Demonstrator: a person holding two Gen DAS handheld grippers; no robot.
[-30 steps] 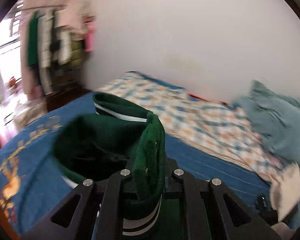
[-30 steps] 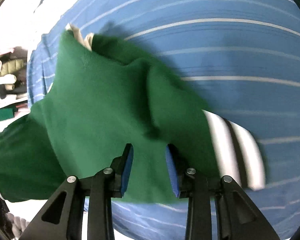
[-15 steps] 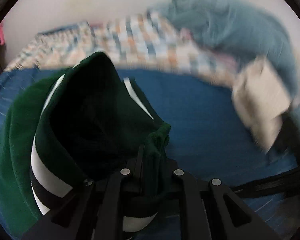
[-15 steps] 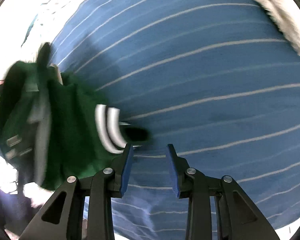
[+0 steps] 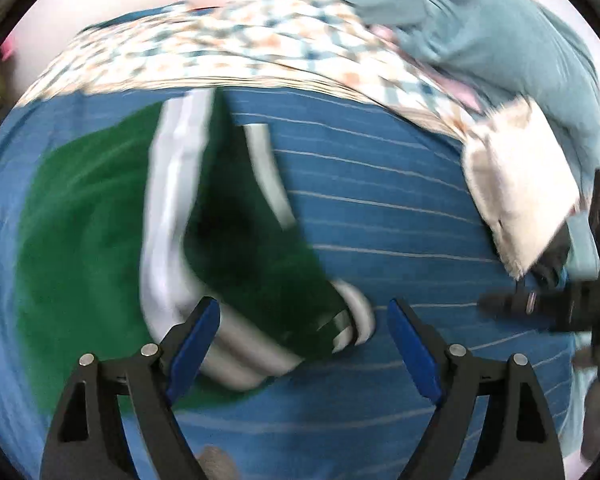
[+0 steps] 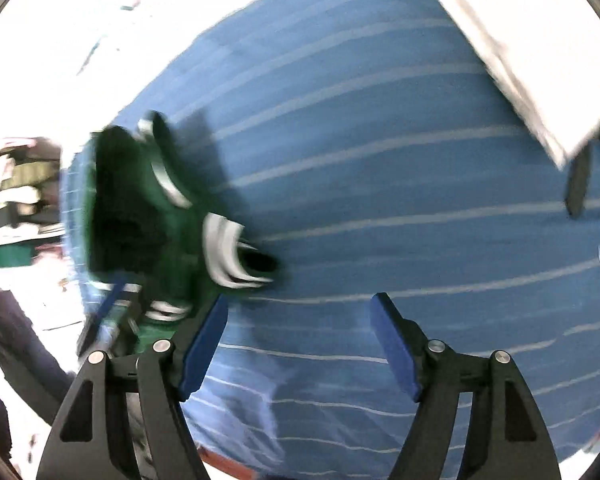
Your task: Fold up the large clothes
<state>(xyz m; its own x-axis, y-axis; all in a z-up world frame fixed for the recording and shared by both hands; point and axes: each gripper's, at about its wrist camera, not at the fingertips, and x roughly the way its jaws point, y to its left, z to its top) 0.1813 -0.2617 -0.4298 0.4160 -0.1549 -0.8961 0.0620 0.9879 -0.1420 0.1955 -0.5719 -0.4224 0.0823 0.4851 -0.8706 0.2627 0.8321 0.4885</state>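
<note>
A green garment (image 5: 80,216) with white-striped cuffs and hem lies bunched on the blue striped bedspread (image 5: 380,200). In the left wrist view my left gripper (image 5: 304,344) hangs just above its striped edge, jaws opening, and the cloth lies loose below them, free of the blue pads. In the right wrist view the same green garment (image 6: 140,220) sits at the left, with a striped cuff (image 6: 224,252) pointing right. My right gripper (image 6: 300,344) is over bare bedspread (image 6: 380,160) to the right of the garment, jaws opening with nothing between them.
A checked quilt (image 5: 220,48) and a grey-blue blanket (image 5: 480,32) lie at the far side of the bed. A folded white cloth (image 5: 516,188) rests at the right, the same white cloth (image 6: 520,40) in the right wrist view. The other gripper's dark body (image 5: 572,304) shows at right.
My left gripper swung down over the bed and let go of the green garment, which dropped onto the bedspread. My right gripper let go of the cloth, moved right off it and spread wider.
</note>
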